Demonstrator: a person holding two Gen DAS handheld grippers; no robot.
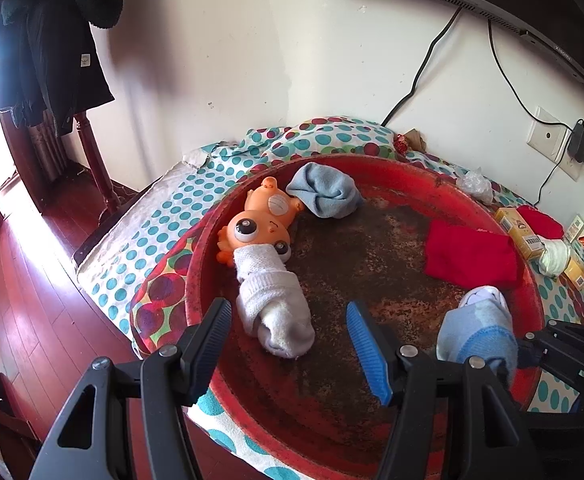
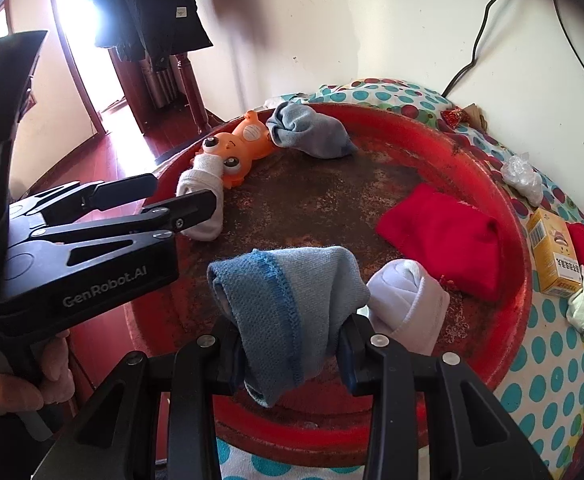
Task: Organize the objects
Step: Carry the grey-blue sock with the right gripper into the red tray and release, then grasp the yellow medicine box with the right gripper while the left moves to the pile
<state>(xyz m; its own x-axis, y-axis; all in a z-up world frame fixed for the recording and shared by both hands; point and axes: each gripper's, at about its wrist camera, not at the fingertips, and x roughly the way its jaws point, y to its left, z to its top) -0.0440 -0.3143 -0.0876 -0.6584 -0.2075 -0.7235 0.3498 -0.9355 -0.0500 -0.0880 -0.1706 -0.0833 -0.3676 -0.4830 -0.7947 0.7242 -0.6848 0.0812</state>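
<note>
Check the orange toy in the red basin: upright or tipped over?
Tipped over. The orange toy lies on its side against the red basin's wall, its head partly under a white sock.

The left gripper [image 1: 288,344] fills the bottom of its view, jaws parted and empty. At lower centre, the right gripper [image 2: 288,344] clamps a blue sock [image 2: 288,300]. A hand [image 2: 16,376] grips the left handle, lower left.

worn red basin [image 2: 488,184], orange toy [image 2: 244,144]

Dark coat [image 1: 48,48], wall socket [image 1: 548,138]
</note>
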